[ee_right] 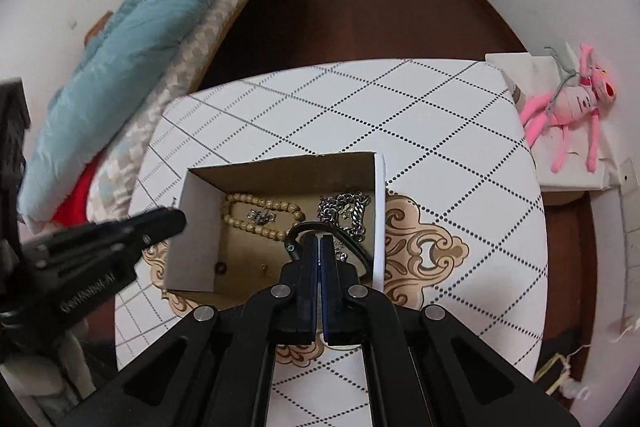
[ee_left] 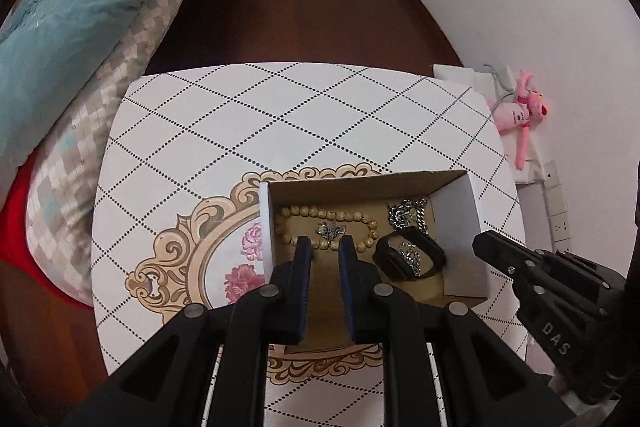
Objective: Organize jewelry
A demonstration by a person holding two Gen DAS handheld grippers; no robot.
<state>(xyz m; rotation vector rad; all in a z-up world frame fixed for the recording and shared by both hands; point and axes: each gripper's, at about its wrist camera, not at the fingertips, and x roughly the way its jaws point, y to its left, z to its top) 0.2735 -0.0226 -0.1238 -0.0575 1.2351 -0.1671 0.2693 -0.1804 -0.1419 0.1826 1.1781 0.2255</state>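
Observation:
An open cardboard box (ee_left: 460, 211) (ee_right: 196, 211) stands on the patterned table (ee_left: 280, 115) (ee_right: 440, 147). In it lie a wooden bead bracelet (ee_left: 352, 217) (ee_right: 260, 205), a small silver piece (ee_left: 330, 230) (ee_right: 261, 215) inside its loop, a silver chain (ee_left: 406, 213) (ee_right: 346, 211) and a black band (ee_left: 408, 255) (ee_right: 298, 233). My left gripper (ee_left: 325, 247) is open and empty above the box's near side, over the beads. My right gripper (ee_right: 320, 241) is shut, its tips over the black band; nothing shows between them. It also shows in the left wrist view (ee_left: 486, 247).
A bed with a teal quilt (ee_left: 72, 7) (ee_right: 132, 27) borders the table's left side. A pink plush toy (ee_left: 524, 107) (ee_right: 576, 107) lies on a white box by the wall on the right. Dark wood floor (ee_left: 300, 7) lies beyond the table.

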